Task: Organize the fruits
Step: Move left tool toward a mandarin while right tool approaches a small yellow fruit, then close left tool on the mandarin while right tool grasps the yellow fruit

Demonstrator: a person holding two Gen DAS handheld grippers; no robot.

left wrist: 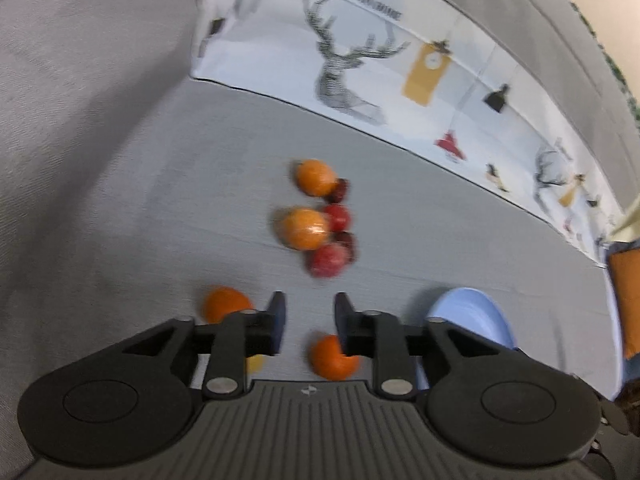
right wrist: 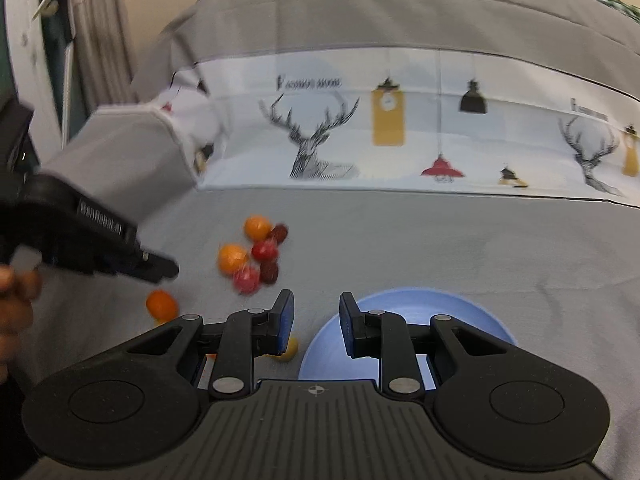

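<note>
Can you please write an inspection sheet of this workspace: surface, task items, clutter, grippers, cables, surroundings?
Surface: grey bedsheet, bare apart from the fruit and bowl.
Job's things: cluster of oranges and red fruits; a lone orange nearer the left gripper; a small yellow fruit; another orange seen only in the left wrist view; blue bowl, its visible part empty.
Clutter: nothing seen.
Grippers: left gripper and right gripper both slightly apart, nothing between the jaws.
Cables: nothing seen.
Surroundings: deer-print pillow behind; a hand on the left gripper.
</note>
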